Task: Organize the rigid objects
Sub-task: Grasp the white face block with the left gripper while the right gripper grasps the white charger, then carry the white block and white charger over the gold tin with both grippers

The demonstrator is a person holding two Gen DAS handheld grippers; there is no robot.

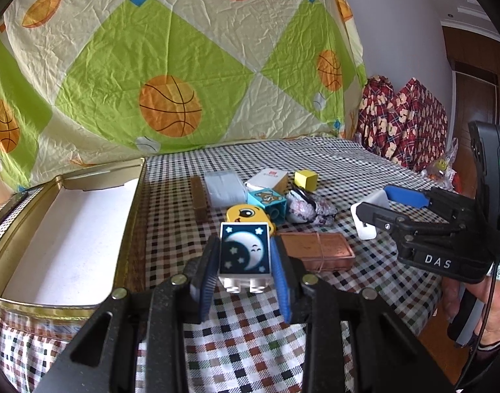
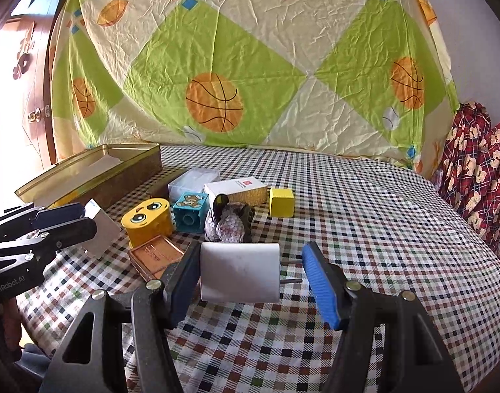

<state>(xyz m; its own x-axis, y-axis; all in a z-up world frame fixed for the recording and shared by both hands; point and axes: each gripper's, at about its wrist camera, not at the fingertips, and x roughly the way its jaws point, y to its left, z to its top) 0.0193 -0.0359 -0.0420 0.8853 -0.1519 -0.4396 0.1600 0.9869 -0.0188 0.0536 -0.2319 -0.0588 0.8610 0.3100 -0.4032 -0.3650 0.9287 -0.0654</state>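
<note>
Left gripper [image 1: 245, 271]: closed on the moon block [image 1: 245, 250], held above the checked cloth [image 1: 315, 321], right of the tin box [image 1: 132, 216].
Right gripper [image 2: 250, 275]: white charger [image 2: 240, 271] between its fingers; prongs point at the blue pad with a gap, so a firm grip cannot be confirmed.
Risk: the charger could slip or pivot if only one face bears.
Risk: the block could catch the tin's rim on transfer.

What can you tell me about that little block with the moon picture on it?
The moon block is a small toy brick, seemingly plastic. Its facing side shows a sleepy crescent moon with pale stars on dark blue, framed in white. The lower part looks clear or whitish, with round studs pointing toward the camera. It sits upright, lifted above the checked tablecloth, pinched on both sides by the left gripper. A yellow cartoon-face block lies just behind it.
</note>
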